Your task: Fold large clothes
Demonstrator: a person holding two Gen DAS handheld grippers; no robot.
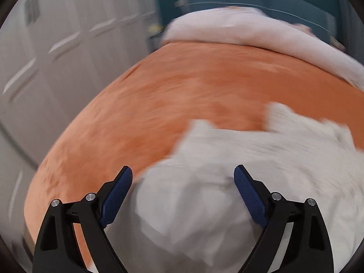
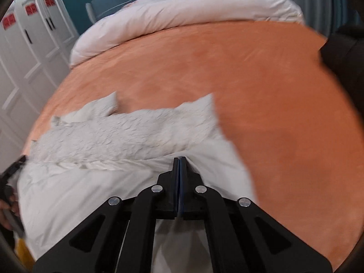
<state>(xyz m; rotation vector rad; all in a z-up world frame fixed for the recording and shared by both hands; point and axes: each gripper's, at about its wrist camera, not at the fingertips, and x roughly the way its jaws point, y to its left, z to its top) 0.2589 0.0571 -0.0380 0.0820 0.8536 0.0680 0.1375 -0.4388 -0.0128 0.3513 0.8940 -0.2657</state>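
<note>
A home bedroom: orange-covered bed [image 2: 250, 79], white duvet [image 2: 182, 11], wardrobe doors [image 2: 29, 45].

Both wrist views low, close, facing headward over shared orange bedspread [image 1: 182, 79].

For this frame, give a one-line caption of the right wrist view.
Right gripper shut on white garment spread over orange bedspread.

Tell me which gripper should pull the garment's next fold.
Right. The right gripper is shut on the white garment at a ridge of cloth, so it can probably pull at once. The left gripper is open above the garment, gripping nothing, and would first have to close on an edge.
</note>
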